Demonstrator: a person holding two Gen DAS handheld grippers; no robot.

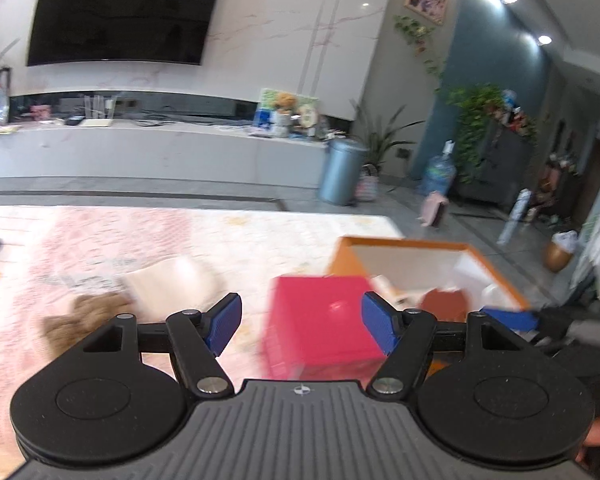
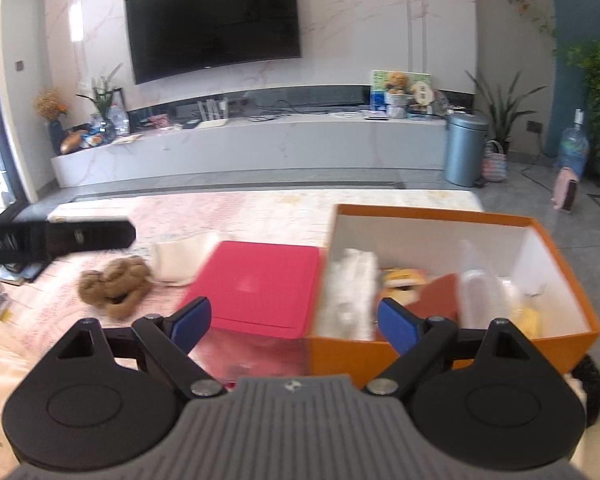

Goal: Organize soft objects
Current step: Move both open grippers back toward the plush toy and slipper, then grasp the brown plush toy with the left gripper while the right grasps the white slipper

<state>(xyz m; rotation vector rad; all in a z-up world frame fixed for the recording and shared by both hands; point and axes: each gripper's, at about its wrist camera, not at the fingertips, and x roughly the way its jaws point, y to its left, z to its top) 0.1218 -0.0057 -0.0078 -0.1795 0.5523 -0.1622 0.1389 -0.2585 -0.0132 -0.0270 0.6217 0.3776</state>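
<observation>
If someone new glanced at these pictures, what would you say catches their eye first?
Probably the bright pink box in the middle of the pale patterned cover, with the open orange box of mixed items right beside it. Left of them lie a brown plush toy and a folded white cloth. A large dark television fills the wall behind.
</observation>
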